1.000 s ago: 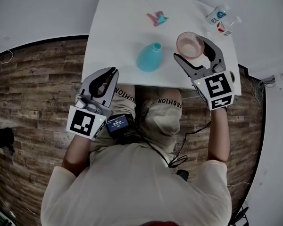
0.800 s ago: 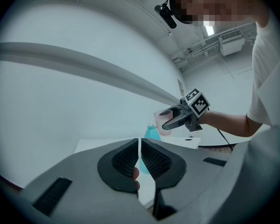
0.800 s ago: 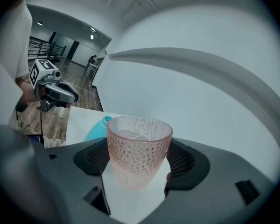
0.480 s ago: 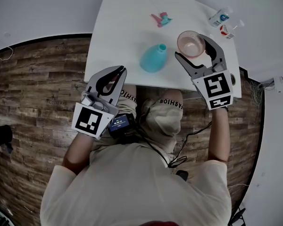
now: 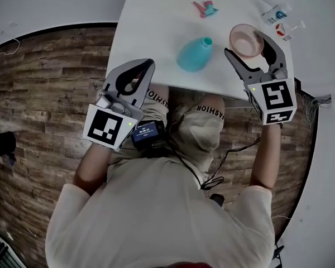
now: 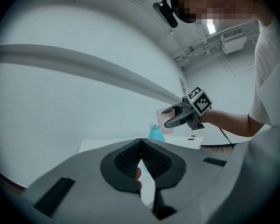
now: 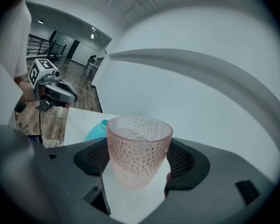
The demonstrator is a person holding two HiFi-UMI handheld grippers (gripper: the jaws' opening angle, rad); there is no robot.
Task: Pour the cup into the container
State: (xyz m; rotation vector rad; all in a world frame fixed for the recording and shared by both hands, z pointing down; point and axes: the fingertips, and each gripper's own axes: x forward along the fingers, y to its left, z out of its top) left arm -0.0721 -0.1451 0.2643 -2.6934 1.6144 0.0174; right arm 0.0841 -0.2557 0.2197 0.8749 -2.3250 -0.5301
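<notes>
The head view looks steeply down over the white worktop (image 5: pixel 156 32). Each gripper view sits close behind its jaws, facing across toward the other. All three share the teal bottle-shaped container (image 5: pixel 194 54).

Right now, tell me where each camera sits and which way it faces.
Head view: on the person's head, looking steeply down at table, lap, forearms, left gripper and right gripper.
Left gripper view: rides that gripper, looking along its shut, empty jaws across the table; the right forearm shows.
Right gripper view: looks along its jaws, shut on the pink cup; a sleeve shows.
Shared: both gripper views show the teal container and the opposite gripper.
</notes>
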